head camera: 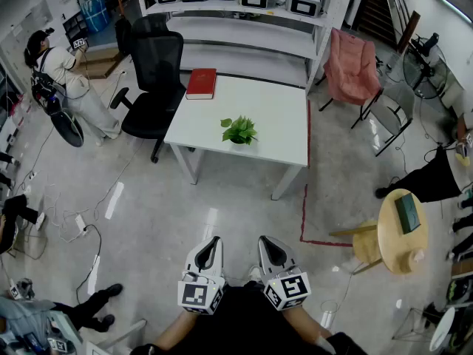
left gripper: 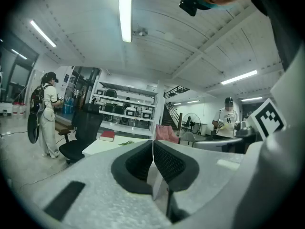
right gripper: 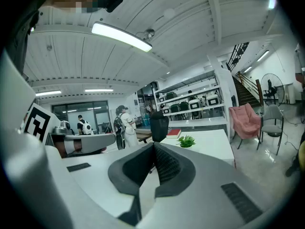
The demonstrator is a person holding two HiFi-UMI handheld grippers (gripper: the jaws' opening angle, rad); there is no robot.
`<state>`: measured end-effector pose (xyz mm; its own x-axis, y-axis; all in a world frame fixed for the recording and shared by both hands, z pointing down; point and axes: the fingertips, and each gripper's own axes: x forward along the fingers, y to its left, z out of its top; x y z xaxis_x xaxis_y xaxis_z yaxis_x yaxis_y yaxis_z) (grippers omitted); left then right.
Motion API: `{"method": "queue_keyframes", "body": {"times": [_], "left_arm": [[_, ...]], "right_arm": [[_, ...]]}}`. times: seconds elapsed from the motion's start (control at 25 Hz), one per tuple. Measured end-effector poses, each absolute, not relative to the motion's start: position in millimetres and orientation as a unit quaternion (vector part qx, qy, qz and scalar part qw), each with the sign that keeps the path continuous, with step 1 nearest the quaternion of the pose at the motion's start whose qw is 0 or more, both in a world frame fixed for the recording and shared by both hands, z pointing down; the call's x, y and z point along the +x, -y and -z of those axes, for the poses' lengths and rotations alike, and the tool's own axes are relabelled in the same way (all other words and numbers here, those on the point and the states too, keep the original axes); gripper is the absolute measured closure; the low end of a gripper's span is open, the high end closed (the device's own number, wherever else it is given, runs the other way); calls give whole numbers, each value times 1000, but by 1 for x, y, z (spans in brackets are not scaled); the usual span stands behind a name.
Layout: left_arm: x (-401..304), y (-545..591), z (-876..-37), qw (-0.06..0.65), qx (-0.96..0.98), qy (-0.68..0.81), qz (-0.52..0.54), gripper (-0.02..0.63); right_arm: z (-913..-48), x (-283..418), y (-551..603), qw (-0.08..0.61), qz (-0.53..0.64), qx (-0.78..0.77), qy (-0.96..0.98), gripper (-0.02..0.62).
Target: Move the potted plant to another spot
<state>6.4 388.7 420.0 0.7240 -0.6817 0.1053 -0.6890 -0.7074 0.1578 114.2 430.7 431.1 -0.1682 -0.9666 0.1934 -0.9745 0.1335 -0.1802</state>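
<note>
Head view first: the white counter (head camera: 273, 120) sits in the upper middle of the frame. The potted plant (head camera: 239, 131) stands upright on it, about midway across the top and toward the near edge. A red book (head camera: 201, 83) lies flat at the counter's far left corner, well apart from the plant.

A black office chair (head camera: 155, 80) is parked just off the counter's left side. White shelving (head camera: 244, 32) runs behind the counter along the top of the frame, and a pink chair (head camera: 351, 65) sits at the upper right. A red tape line (head camera: 304, 198) runs down the floor (head camera: 222, 205) from near the counter's right front leg. A person (head camera: 63, 76) stands at the upper left, beyond the office chair.

My two tools are at the bottom centre of the frame, side by side and well short of the counter. For the left hand-held gripper (head camera: 213, 242), I'm checking its own view: the two dark ribbed pads are pressed together with nothing between them. The right hand-held gripper (head camera: 266, 244) reads the same in its view, jaws together and empty. Just over its tips I can see the plant, small and green on the counter, with the book behind it. Neither tool is touching the plant.
</note>
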Motion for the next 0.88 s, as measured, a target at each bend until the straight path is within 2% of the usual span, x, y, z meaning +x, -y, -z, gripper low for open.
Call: {"method": "queue_keyframes", "body": {"times": [0.88], "left_arm": [[-44,-371,-431,108,920,375,-23,588]], "right_arm": [[-433,64,-412,11,-126,643,755,583]]}}
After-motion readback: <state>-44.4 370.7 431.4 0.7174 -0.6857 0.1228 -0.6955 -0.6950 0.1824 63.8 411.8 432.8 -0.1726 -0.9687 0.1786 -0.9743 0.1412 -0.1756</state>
